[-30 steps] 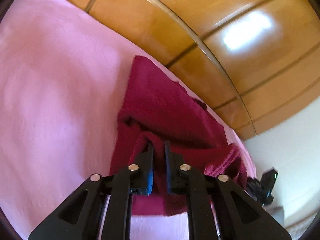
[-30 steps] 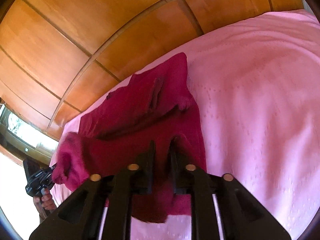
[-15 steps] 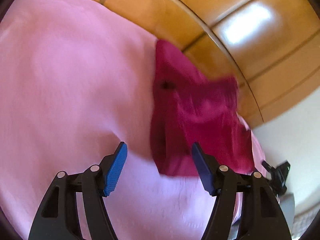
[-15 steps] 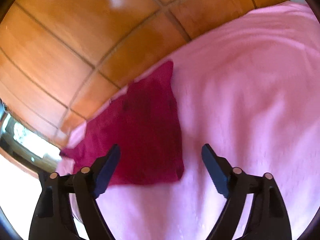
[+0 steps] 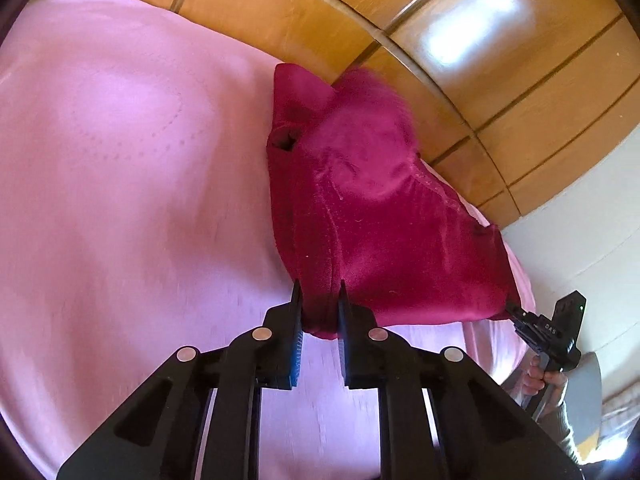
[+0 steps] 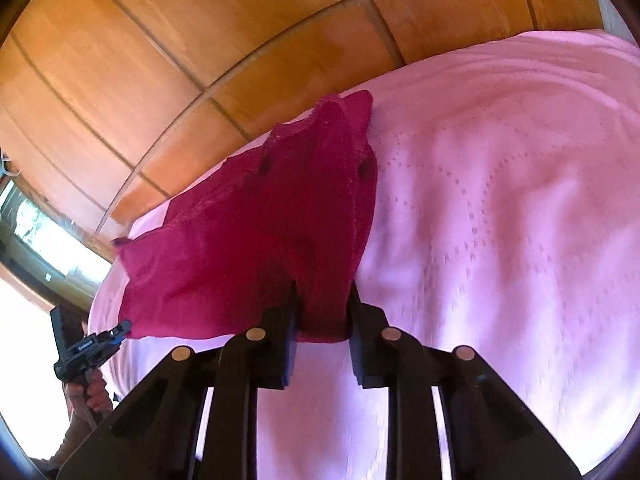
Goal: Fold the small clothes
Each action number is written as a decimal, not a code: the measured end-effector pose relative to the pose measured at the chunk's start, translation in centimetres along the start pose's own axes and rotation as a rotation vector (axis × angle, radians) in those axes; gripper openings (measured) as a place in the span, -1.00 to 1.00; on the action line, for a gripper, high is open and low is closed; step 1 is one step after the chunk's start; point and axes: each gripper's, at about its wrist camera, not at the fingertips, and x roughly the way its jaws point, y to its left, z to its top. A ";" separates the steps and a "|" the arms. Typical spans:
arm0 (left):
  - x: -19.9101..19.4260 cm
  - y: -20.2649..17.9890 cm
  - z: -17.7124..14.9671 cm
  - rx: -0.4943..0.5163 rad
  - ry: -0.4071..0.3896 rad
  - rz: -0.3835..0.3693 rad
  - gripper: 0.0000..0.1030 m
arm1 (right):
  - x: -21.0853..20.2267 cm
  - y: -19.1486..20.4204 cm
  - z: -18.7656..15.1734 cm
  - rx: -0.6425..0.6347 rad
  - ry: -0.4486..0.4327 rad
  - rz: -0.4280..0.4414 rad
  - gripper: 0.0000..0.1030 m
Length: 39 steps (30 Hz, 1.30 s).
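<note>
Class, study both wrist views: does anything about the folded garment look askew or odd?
Nothing is damaged, but the dark red velvety garment is not folded square: its far end bunches into an uneven hump against the wooden panelled wall, and its layers do not line up.

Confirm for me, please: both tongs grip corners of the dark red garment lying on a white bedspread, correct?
Not quite: the bedspread is pink, not white, as the right wrist view shows. Both the left tongs and right tongs are closing on corners of the dark red garment.

bed (image 5: pixel 120 180): pink quilted cover | floor (image 6: pixel 180 60): glossy orange-brown tiles, bright glare patches | wall (image 5: pixel 592 216): pale | window (image 6: pixel 44 240): daylight, far left of right view
</note>
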 end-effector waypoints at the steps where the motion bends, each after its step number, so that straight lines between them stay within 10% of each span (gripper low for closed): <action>1: -0.7 -0.1 -0.7 0.004 0.006 -0.002 -0.74 | -0.5 0.0 -0.6 -0.004 0.010 0.001 -0.61; 11: -4.8 -0.3 -7.9 -0.011 0.106 0.012 -0.70 | -3.8 -0.7 -7.0 -0.048 0.175 -0.032 -0.60; 16: -4.7 -0.3 -4.8 0.005 0.028 0.065 -0.16 | -3.9 -0.2 -3.9 -0.069 0.075 -0.069 -0.16; 25: -0.2 -1.9 1.4 0.090 -0.041 0.073 -0.15 | 0.1 -0.1 1.9 -0.107 -0.031 -0.119 0.03; 27: 0.2 -2.0 1.6 0.104 -0.046 0.082 -0.41 | 1.3 -0.1 2.3 -0.105 -0.020 -0.115 -0.07; 28: 0.5 -2.3 1.7 0.121 -0.044 0.086 -0.76 | 1.8 0.0 2.4 -0.110 -0.009 -0.115 -0.29; 30: 0.2 -2.8 1.4 0.154 -0.076 0.126 -0.85 | 1.8 0.7 2.1 -0.137 -0.011 -0.133 -0.79; 39: -4.6 -4.6 0.1 0.220 -0.169 0.104 -0.86 | -4.4 3.9 1.9 -0.202 -0.135 -0.104 -0.87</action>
